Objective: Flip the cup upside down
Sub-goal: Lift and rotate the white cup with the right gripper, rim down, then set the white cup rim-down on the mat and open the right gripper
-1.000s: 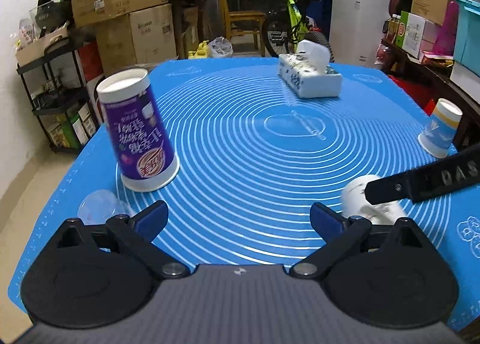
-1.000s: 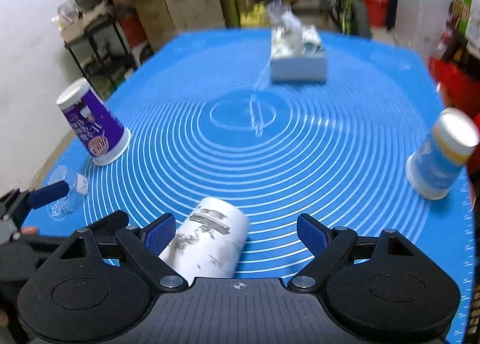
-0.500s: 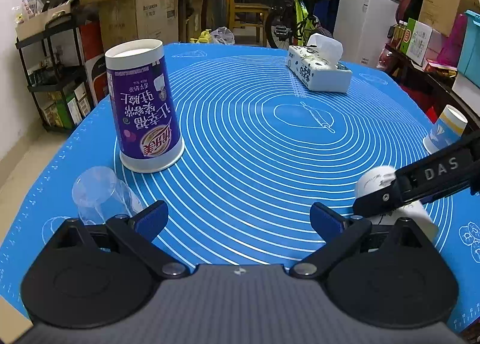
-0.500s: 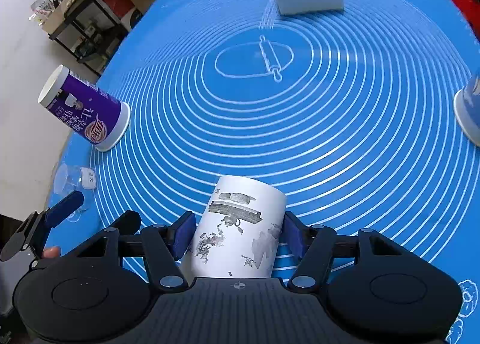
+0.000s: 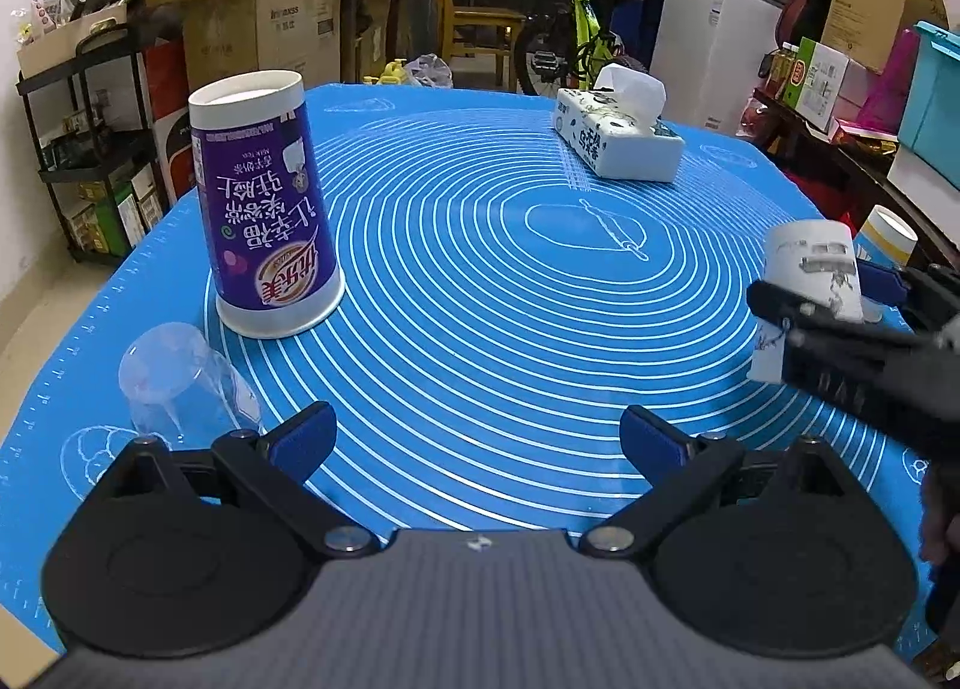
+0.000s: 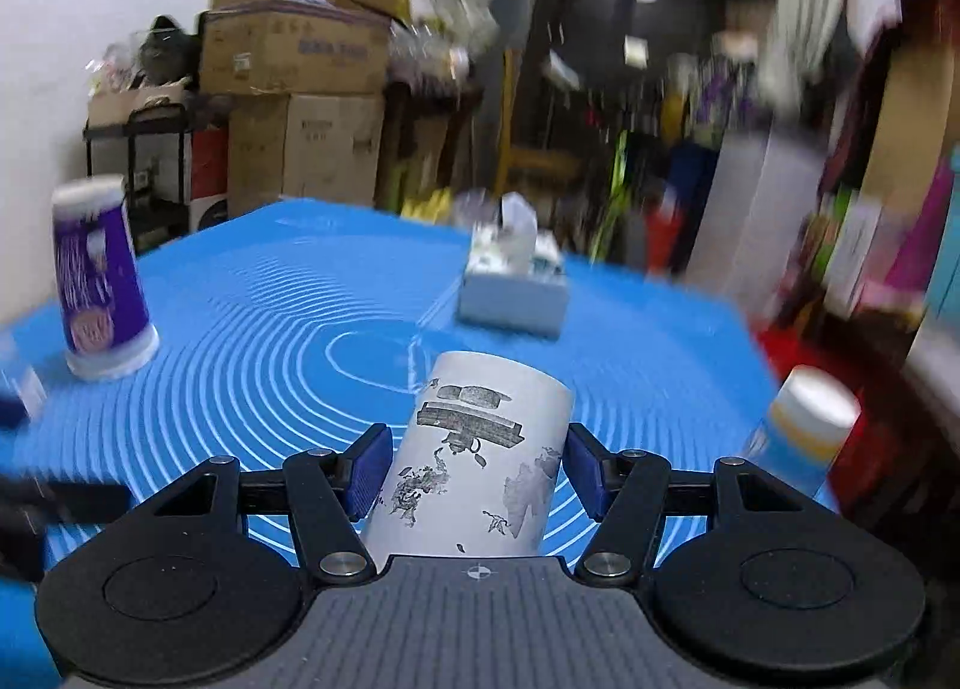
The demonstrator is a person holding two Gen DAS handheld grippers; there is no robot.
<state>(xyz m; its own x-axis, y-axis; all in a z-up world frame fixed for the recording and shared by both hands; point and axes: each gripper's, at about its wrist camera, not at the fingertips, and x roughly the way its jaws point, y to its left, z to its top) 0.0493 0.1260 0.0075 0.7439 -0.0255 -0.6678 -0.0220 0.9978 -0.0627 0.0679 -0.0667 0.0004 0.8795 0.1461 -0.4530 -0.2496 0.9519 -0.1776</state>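
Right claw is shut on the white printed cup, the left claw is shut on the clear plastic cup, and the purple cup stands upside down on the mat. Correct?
Not quite. The left wrist view shows the left claw open, holding nothing; the clear plastic cup lies beside it. The rest stands: right claw shut on the white printed cup, purple cup upside down.

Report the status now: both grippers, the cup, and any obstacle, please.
Right gripper shut on white cup, lifted. Left gripper open, empty. Purple cup and tissue box stand apart.

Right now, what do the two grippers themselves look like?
Both match: the left gripper and right gripper have black linkage arms with silver pivot screws, round black side housings, a ribbed grey centre plate and blue finger pads.
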